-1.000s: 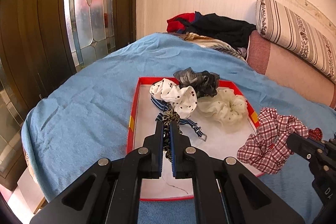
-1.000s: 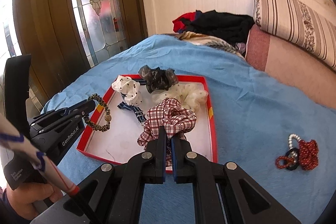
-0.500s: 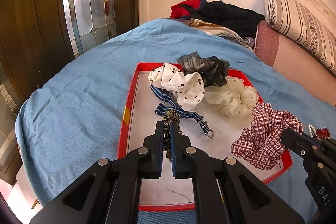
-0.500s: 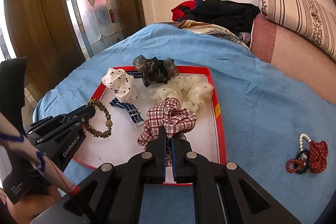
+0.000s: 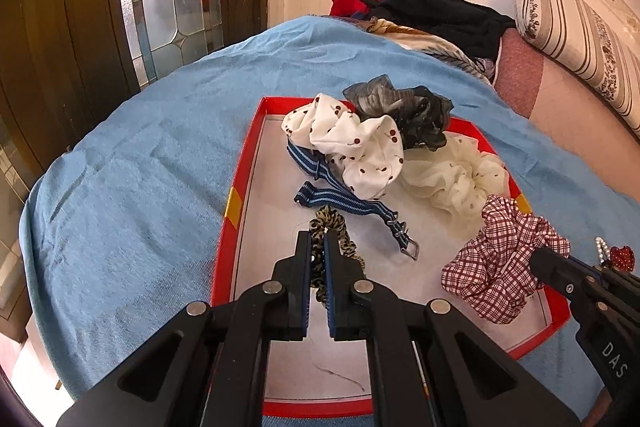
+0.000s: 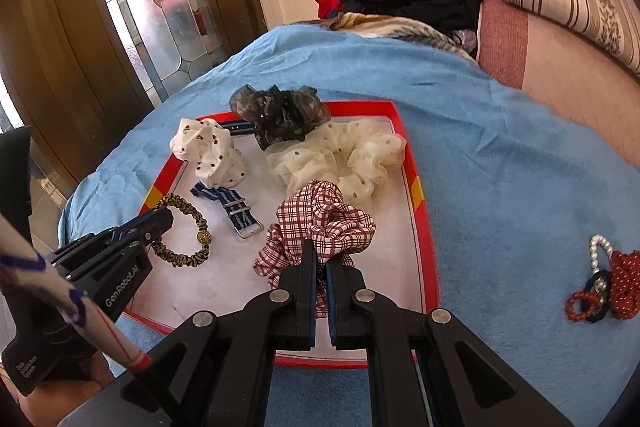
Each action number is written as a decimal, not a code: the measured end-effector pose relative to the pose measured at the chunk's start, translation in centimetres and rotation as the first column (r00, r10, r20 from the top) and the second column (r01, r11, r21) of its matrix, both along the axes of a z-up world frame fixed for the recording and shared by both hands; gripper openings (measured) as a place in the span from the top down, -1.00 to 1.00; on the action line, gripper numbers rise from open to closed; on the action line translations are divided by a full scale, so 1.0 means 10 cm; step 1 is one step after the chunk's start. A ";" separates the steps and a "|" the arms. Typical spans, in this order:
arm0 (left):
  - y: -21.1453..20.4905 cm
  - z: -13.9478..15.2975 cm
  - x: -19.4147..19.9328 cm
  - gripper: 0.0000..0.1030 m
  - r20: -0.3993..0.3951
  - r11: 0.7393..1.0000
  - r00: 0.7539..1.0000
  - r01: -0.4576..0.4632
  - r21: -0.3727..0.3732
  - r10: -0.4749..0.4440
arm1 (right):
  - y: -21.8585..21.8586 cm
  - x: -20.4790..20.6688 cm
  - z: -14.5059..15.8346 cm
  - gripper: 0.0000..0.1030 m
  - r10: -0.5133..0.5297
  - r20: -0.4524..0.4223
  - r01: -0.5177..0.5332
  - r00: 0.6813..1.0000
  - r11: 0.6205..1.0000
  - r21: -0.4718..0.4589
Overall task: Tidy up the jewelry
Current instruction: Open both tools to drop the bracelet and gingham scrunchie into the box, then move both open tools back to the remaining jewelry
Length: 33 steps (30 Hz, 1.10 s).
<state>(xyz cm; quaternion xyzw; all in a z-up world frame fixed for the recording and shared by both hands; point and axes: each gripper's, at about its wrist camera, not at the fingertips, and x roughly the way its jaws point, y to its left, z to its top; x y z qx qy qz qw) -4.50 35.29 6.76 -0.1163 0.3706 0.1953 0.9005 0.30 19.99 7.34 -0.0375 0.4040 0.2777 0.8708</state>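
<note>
While the left gripper (image 5: 317, 247) pinches the leopard-print hair tie (image 5: 334, 241) between nearly closed fingers, the left wrist view shows that loop low over the white floor of the red tray (image 5: 234, 211) near its left wall; whether it touches the floor I cannot tell. Just beyond it lies the blue striped strap (image 5: 348, 203) with its metal buckle. Farther back sit the white cherry-print scrunchie (image 5: 352, 147), the grey sheer scrunchie (image 5: 404, 107) and the cream dotted scrunchie (image 5: 452, 175), all touching one another. At the right, the right gripper (image 5: 540, 259) reaches in with the red plaid scrunchie (image 5: 500, 259) over the tray's right side. The tray rests on a blue blanket (image 5: 140, 187).

In the right wrist view, the right gripper (image 6: 319, 259) has its fingers drawn almost together on the red plaid scrunchie (image 6: 320, 223), which bunches above the tray (image 6: 424, 227) floor near the cream dotted scrunchie (image 6: 340, 159). The left gripper (image 6: 162, 223) grips the leopard-print hair tie (image 6: 184, 231), its gold bead facing the strap (image 6: 232, 207). Well apart on the blanket (image 6: 500, 167), to the right, lies a small cluster of beaded bands (image 6: 600, 283).
</note>
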 end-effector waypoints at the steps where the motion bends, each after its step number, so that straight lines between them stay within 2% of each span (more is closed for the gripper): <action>1: 0.01 0.00 0.00 0.89 -0.001 1.000 1.000 0.000 -0.004 0.000 | 0.00 0.01 -0.02 0.90 -0.003 -0.005 0.003 1.000 1.000 0.001; 9: -0.02 -0.02 0.02 0.87 -0.009 1.000 1.000 0.006 0.001 -0.006 | -0.04 0.07 -0.09 0.86 -0.007 -0.035 0.007 0.999 1.000 0.007; 11: -0.02 -0.01 0.02 0.76 -0.004 1.000 1.000 0.002 -0.001 -0.002 | -0.05 0.07 -0.10 0.86 -0.006 -0.040 0.006 0.999 1.000 0.005; 12: -0.02 0.00 0.02 0.70 0.002 1.000 1.000 0.001 -0.003 -0.001 | -0.06 0.06 -0.09 0.81 0.000 -0.046 0.001 0.999 1.000 0.011; 14: -0.03 0.03 0.02 0.37 0.012 1.000 1.000 -0.007 -0.001 0.007 | -0.07 0.06 -0.09 0.57 0.006 -0.055 -0.005 0.998 1.000 0.015; 15: -0.03 0.04 0.02 0.33 0.018 1.000 1.000 -0.009 -0.002 0.009 | -0.08 0.04 -0.07 0.40 0.002 -0.051 -0.001 0.999 1.000 0.020; 16: -0.04 0.05 0.02 0.33 0.024 1.000 1.000 -0.009 -0.004 0.009 | -0.10 0.03 -0.05 0.36 0.001 -0.046 0.000 0.999 1.000 0.027; 21: -0.13 0.14 0.02 0.33 0.049 1.000 0.999 0.003 0.001 -0.003 | -0.24 -0.05 0.06 0.36 -0.003 -0.031 0.004 1.000 0.999 0.044; 27: -0.33 0.37 -0.18 0.33 0.139 0.999 0.990 0.032 0.032 -0.036 | -0.75 -0.39 0.39 0.36 -0.035 0.016 0.033 0.999 0.994 0.103; 33: -0.78 0.65 -0.50 0.33 0.215 0.994 0.971 0.106 0.012 -0.107 | -1.69 -0.92 0.62 0.36 -0.118 0.062 0.108 0.991 0.983 0.148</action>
